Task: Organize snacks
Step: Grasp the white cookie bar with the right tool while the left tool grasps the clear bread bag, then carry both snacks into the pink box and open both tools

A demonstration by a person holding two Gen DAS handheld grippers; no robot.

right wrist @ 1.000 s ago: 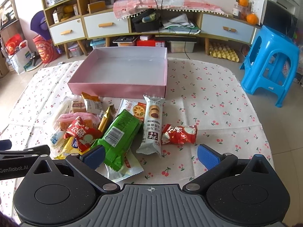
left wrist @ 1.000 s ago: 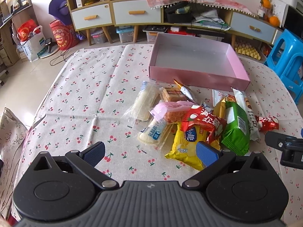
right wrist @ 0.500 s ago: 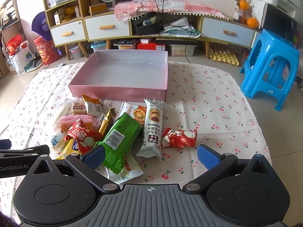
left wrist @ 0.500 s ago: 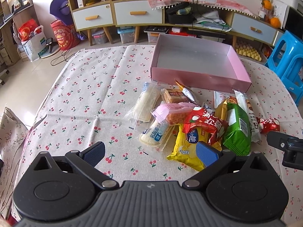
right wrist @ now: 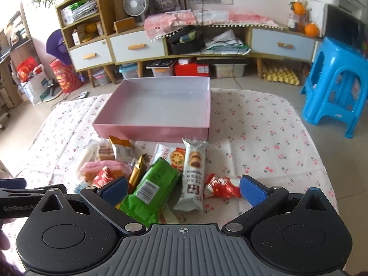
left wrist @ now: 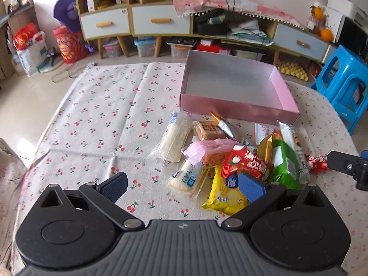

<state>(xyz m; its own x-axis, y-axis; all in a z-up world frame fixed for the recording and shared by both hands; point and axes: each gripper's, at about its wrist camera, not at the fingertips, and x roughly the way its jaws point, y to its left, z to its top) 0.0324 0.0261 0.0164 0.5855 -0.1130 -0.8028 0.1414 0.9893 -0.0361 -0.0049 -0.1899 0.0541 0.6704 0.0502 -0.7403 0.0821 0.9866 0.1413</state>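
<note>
Left wrist view: left gripper (left wrist: 181,185) wide open, holding nothing, above the near edge of the cherry-print cloth counter (left wrist: 103,124). Heap of shiny snack packets (left wrist: 230,158) just before the empty pink cardboard box (left wrist: 237,109).

Right wrist view: right gripper (right wrist: 182,189) wide open, empty, over the green plastic packet (right wrist: 154,188) and red foil packet (right wrist: 220,187). Box (right wrist: 151,131) by the counter's far edge.

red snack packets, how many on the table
2. A crinkled red foil packet lies at the pile's right edge, beside the white biscuit pack; another red packet tops the yellow bag. Others may be buried.
</note>
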